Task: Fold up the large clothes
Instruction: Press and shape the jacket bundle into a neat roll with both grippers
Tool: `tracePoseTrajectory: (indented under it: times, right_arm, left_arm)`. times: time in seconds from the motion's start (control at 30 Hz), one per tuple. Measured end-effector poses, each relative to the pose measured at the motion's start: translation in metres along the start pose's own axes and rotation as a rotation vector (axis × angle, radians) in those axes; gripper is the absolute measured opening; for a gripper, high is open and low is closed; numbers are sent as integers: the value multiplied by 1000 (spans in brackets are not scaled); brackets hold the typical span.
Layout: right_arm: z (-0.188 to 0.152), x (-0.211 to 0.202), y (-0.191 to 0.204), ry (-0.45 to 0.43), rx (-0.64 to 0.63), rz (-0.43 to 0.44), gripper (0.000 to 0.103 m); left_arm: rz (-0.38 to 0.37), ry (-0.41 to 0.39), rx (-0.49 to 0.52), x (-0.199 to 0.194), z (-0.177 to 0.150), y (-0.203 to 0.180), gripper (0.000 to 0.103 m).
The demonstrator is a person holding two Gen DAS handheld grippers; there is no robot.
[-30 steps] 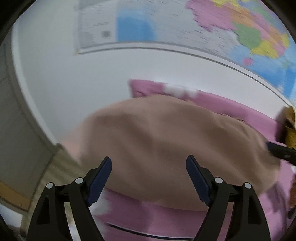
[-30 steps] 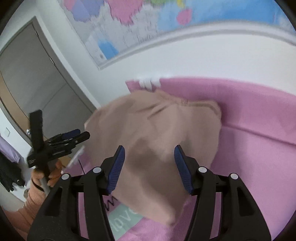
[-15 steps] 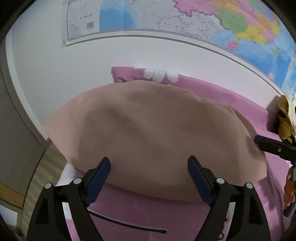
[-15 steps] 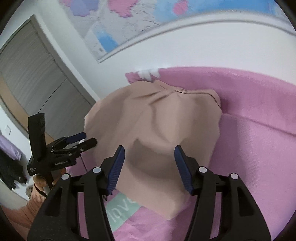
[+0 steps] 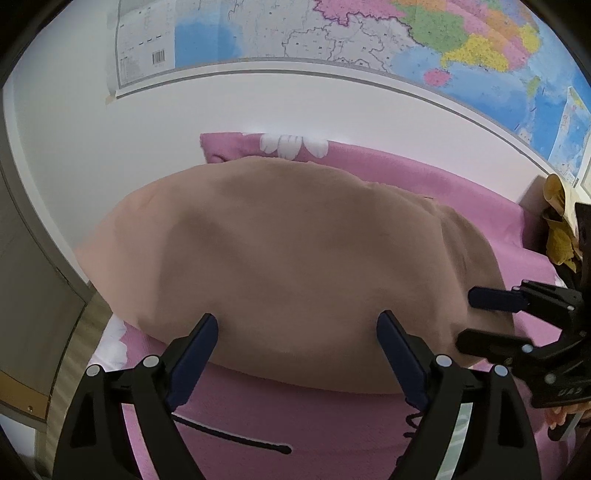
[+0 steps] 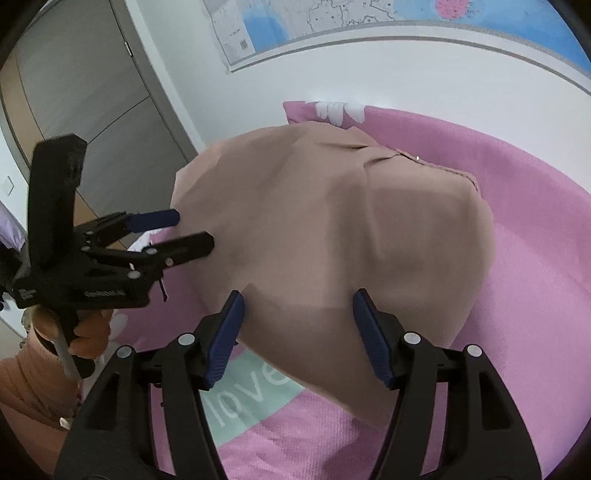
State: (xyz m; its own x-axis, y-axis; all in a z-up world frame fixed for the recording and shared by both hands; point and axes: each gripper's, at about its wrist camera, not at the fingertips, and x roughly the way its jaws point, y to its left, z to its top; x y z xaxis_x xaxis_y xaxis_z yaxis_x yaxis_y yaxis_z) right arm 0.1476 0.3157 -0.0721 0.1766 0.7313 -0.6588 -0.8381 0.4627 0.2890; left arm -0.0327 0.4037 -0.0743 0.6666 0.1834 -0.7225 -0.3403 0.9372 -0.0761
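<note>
A big wall map point(image 5: 332, 33) runs along the white wall point(image 5: 258, 107) behind the bed, its lower edge curving above the bedding. To the left of it stands a grey wardrobe door point(image 6: 85, 85).

The bed is covered by a pink bedspread point(image 6: 535, 258) with white flower shapes near the wall end and a pale green panel point(image 6: 247, 398) with white lettering near the front edge.

On that bedspread lies the tan garment point(image 5: 295, 266), spread out in a broad rounded heap that takes up most of the middle of the bed. Its far edge reaches almost to the flower print by the wall; its near edge ends just ahead of both tools. A seam and a few creases show on its far right part in the right wrist view, and a squarish darker patch shows through the cloth there.

The left hand-held gripper point(image 5: 297, 326) hangs over the near edge of the garment with its blue-padded jaws spread wide and opening; nothing is gripped between them, and the cloth lies beyond the tips. The right hand-held gripper point(image 6: 297, 306) sits over the garment's near right corner, jaws roughly halfway apart and opening, the fabric seen between the pads but not pinched.

A hand point(image 6: 88, 332) in a peach sleeve holds the left tool's handle. A thin dark cord point(image 5: 236, 435) lies on the bedspread below the left jaws. Some yellow cloth point(image 5: 561, 225) sits at the far right by the wall.
</note>
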Motion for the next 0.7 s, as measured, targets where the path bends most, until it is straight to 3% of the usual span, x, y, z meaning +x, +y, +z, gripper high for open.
tracePoseTrajectory:
  times: [0.1,0.37,0.53,0.7]
  right_arm:
    - [5,-10,-3,-32,17,23,60]
    - [31,-21,-23,-118,82,-19,65]
    - [51,-4,-36,-106,129,-34,64]
    - [52,31,-47,-16,145,-76,58]
  left_arm:
    - [-1,-2,-1,0,0,0,86]
    - [10,-16,-8,2,6,-2,88]
    - [24,-18,-7,10,18,-4,88]
    - [38,4,-19,21,23,0,88]
